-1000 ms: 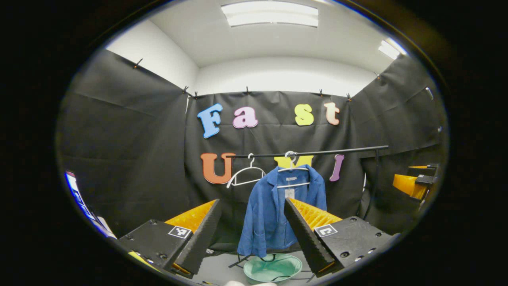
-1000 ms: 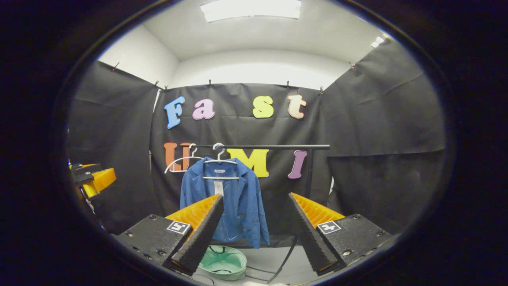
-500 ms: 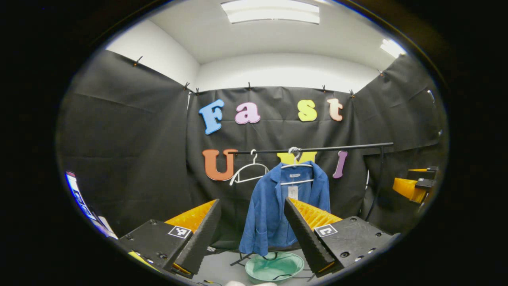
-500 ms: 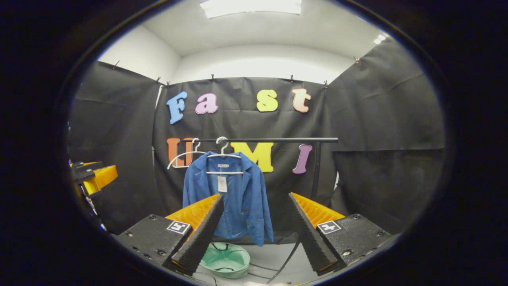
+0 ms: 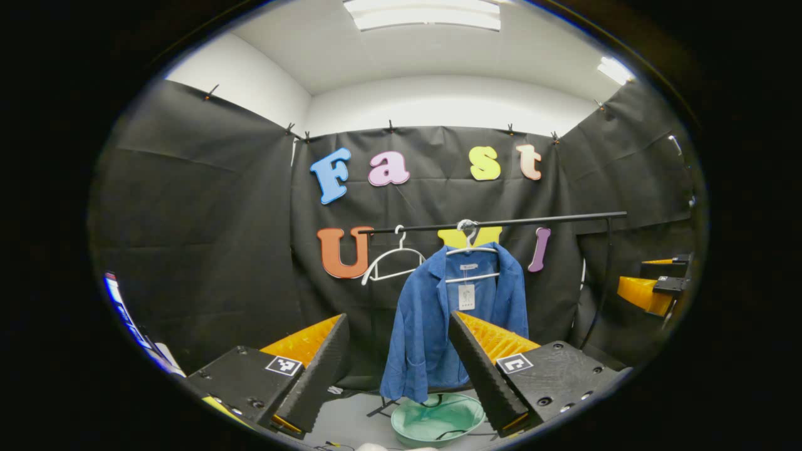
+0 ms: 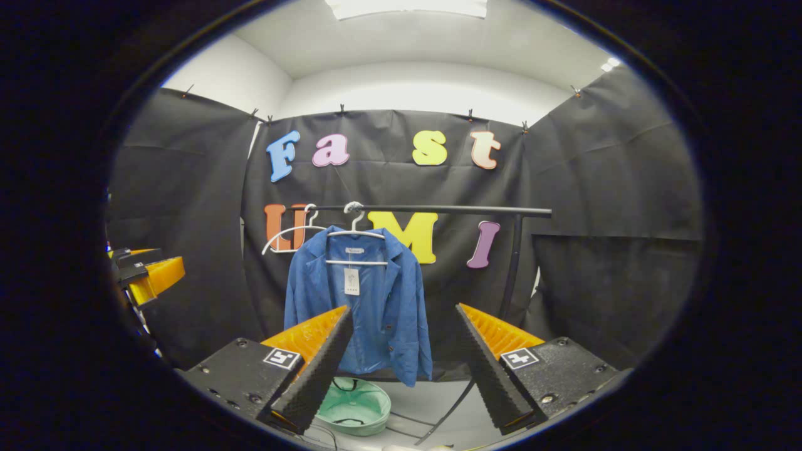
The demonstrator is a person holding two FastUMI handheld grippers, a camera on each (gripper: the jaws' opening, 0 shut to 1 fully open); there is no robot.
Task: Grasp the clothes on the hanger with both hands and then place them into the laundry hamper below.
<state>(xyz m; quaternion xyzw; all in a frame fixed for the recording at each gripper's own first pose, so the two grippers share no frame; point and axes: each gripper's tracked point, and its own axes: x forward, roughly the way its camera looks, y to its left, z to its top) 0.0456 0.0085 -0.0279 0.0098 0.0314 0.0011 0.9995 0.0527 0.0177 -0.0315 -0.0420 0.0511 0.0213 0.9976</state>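
— On the black rail, what hangs?

— A blue jacket on a white hanger, with an empty hanger beside it. Below it on the floor sits the green hamper.

— And the grippers?

— Both well apart from the cloth. The left gripper has its jaws spread wide and empty; so does the right gripper, with the jacket framed between its fingers and the hamper low in view.

— What might go wrong?

— I'd judge that pulling the jacket down unevenly could snag a shoulder on the hanger and drag it off the rail. The hamper looks shallow, perhaps collapsed, though distortion makes that unsure; a dropped sleeve could spill over its rim.
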